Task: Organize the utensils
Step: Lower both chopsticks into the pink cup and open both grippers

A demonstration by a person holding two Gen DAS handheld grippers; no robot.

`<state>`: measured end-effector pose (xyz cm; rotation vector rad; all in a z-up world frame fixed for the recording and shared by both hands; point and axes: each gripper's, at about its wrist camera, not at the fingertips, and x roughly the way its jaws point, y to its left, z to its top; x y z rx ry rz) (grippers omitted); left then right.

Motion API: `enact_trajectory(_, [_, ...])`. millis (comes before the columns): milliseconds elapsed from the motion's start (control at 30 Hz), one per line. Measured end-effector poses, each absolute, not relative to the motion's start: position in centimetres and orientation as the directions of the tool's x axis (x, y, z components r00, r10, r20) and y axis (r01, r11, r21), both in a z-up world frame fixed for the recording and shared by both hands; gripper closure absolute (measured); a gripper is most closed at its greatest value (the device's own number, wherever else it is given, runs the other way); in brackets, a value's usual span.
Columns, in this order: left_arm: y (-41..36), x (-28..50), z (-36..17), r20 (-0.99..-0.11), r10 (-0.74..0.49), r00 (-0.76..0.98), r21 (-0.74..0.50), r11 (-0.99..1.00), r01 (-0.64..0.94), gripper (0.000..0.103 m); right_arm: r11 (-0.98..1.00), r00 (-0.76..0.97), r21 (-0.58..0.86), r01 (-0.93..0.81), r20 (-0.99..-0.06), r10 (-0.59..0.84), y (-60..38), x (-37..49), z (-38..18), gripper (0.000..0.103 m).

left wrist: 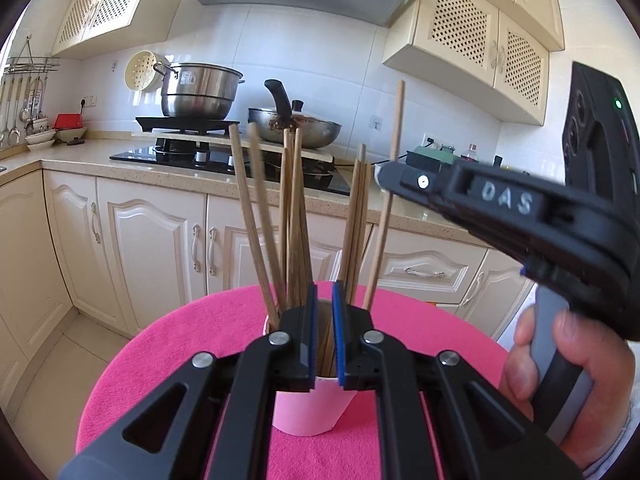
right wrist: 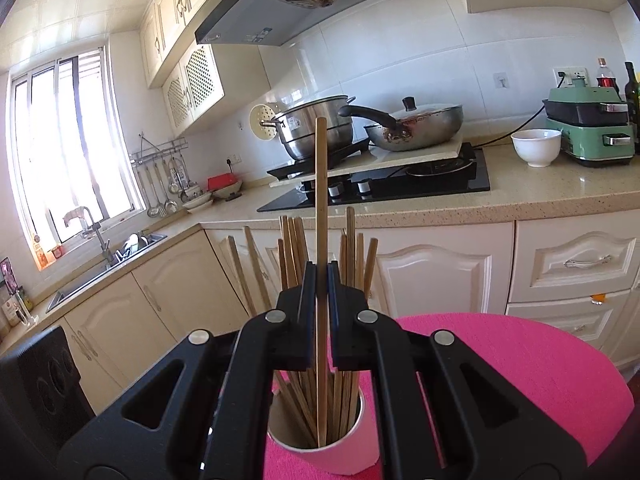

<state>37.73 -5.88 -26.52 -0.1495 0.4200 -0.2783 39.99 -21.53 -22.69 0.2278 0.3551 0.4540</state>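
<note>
Right gripper (right wrist: 321, 280) clamped on a single pale chopstick (right wrist: 321, 200), held upright so its lower end drops inside the pink cup (right wrist: 344, 456) among the darker chopsticks (right wrist: 294, 248) already standing there. Left gripper (left wrist: 324, 312) pinched on the near rim of the cup (left wrist: 308, 412), probably to steady it against tipping while the stick goes in. Cup seated on the pink table mat (left wrist: 180, 344), near its middle. Bundle fanned against the far wall of the cup, leaving a gap near the front for the newcomer. Next step, most likely: release the pale stick once it bottoms out
</note>
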Motion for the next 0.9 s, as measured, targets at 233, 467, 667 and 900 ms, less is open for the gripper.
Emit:
enact_trajectory(233, [-5.8, 36.6, -25.2, -0.404, -0.246, 0.881, -0.174, 0.966, 0.19, 0.078, 0.883, 0.825, 0.269, -0.385, -0.327, 0.46, -21.2, 39.0, -23.2, 0.097])
enact_trajectory(467, [-5.4, 35.6, -24.3, -0.422, -0.199, 0.884, -0.141, 0.978, 0.153, 0.073, 0.891, 0.814, 0.213, -0.401, -0.364, 0.453, -20.1, 37.7, -23.8, 0.097])
enact_trajectory(667, [-4.8, 35.0, -24.1, -0.449, -0.154, 0.88, -0.121, 0.986, 0.111, 0.072, 0.894, 0.794, 0.198, -0.402, -0.411, 0.448, -19.7, 37.3, -25.0, 0.096])
enact_trajectory(900, [-3.9, 34.7, -24.0, -0.499, -0.095, 0.861, -0.081, 0.995, 0.062, 0.07, 0.892, 0.781, 0.194, -0.407, -0.433, 0.45, -19.7, 37.1, -25.1, 0.096])
